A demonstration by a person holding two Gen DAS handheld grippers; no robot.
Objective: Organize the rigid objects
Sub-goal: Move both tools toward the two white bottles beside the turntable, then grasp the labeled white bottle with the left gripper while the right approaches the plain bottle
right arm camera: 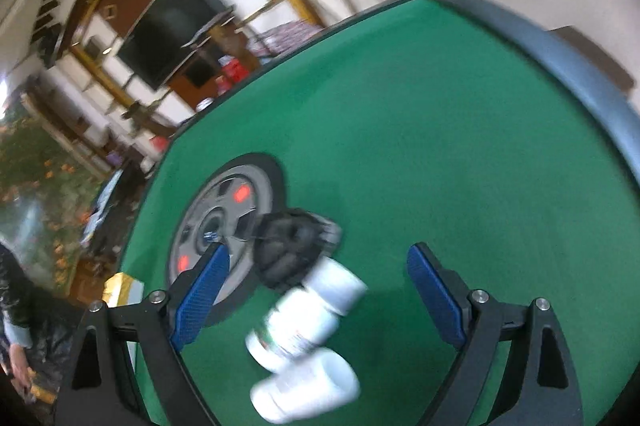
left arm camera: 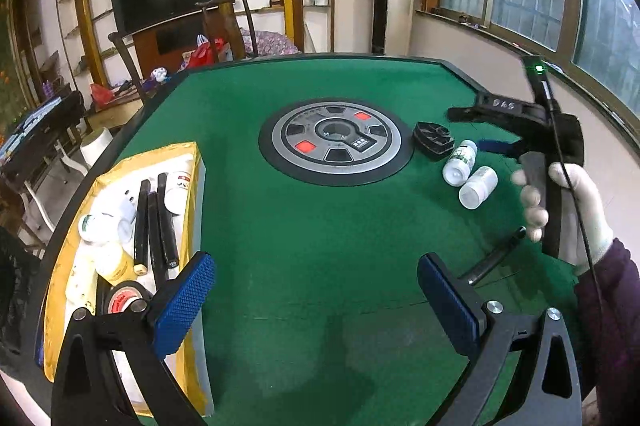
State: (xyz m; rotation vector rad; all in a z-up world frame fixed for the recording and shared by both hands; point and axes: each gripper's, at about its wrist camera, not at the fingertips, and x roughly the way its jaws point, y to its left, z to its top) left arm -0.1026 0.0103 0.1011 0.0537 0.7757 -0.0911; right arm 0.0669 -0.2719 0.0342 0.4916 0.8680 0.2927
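Green felt: covers the table, dark rim all round, a grey round hub set in the middle with two red lit squares.
Loose bottles: two white ones, lying on their sides, touching each other, right of the hub.
Black piece: one ribbed, wedge-shaped black part, just beside the upper bottle, at the hub's edge.
Dark stick: one, lying alone on the felt near the gloved hand.
Tray: one, yellow-edged with a white floor, at the table's left edge.
Tray contents: three black sticks side by side; a few white bottles, count uncertain as they overlap; one yellowish bottle; one roll of black tape with a red core.
Left gripper: jaws spread wide, nothing between them, over bare felt beside the tray.
Right gripper: jaws spread wide; the two bottles and the black piece lie in the gap between the blue pads, no pad touching them. View blurred.
Hand: white-gloved right hand, dark purple sleeve, gripping the right gripper's handle.
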